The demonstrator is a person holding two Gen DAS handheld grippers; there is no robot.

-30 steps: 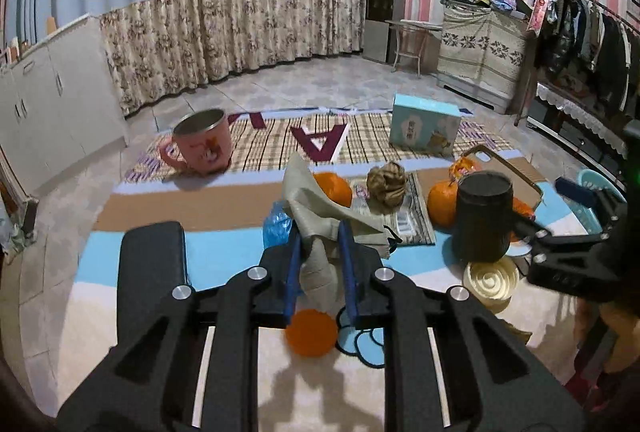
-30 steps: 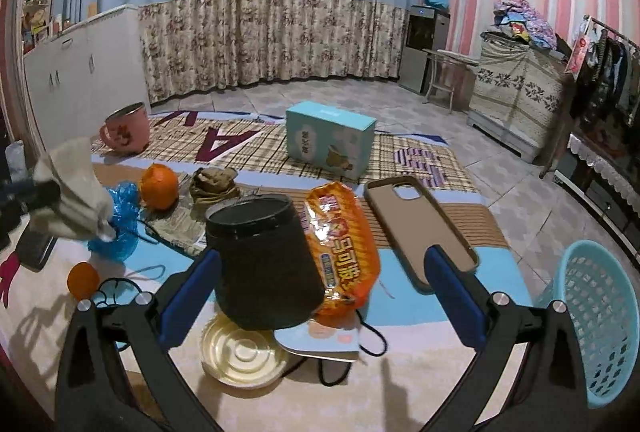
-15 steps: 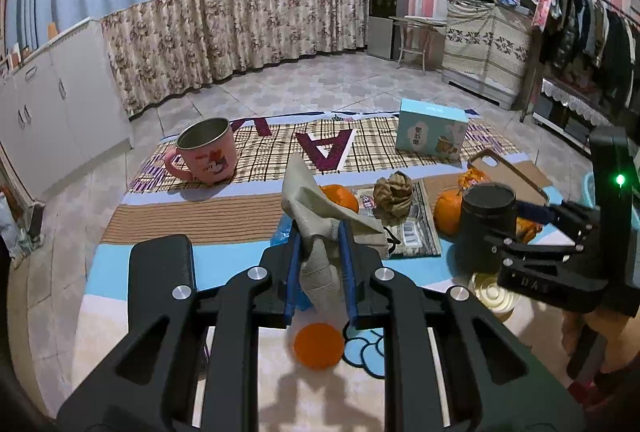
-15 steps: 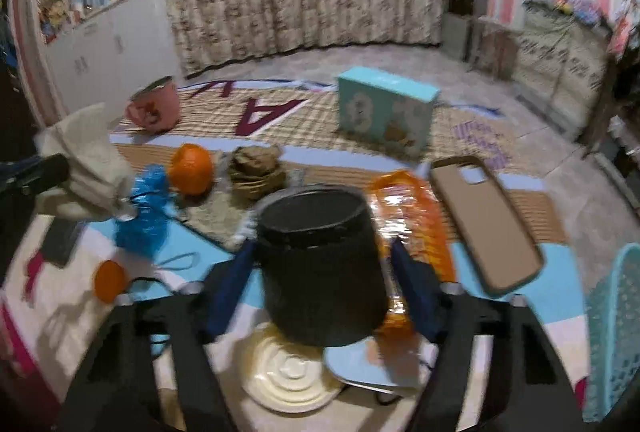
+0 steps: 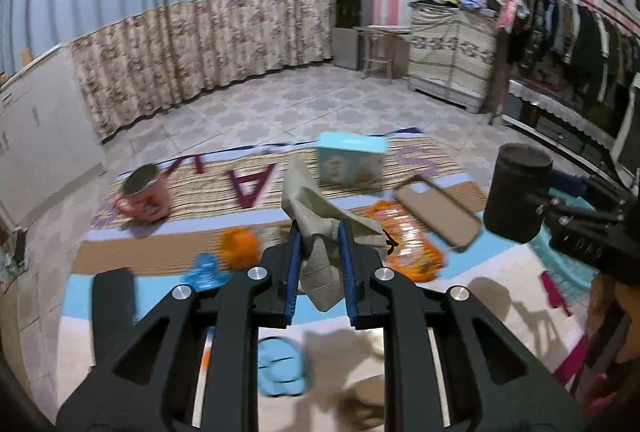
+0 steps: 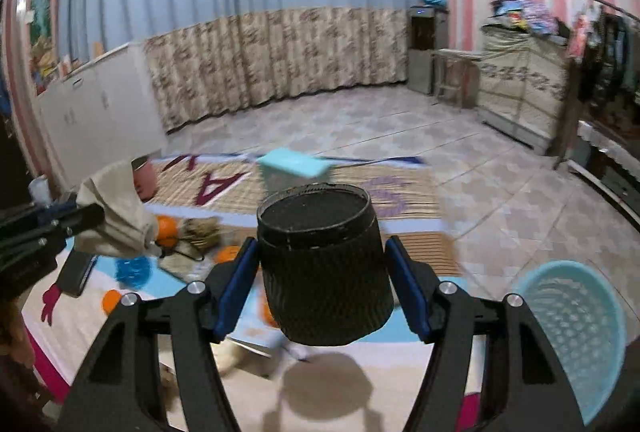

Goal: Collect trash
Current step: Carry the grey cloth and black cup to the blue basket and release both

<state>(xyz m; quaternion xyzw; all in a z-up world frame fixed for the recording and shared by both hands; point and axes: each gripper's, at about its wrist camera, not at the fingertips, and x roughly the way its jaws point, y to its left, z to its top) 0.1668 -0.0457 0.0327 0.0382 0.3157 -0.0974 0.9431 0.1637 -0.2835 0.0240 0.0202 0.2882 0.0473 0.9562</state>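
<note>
Above a cluttered play mat [image 5: 120, 252], the left gripper [image 5: 319, 232] pinches a crumpled beige tissue [image 5: 316, 220] tight between its blue pads, the paper sticking up past the fingertips. The right gripper [image 6: 322, 264] clamps a black textured cup [image 6: 324, 264] by its sides, held clear of the mat, with a light-blue mesh basket [image 6: 576, 332] on the floor to its lower right.
</note>
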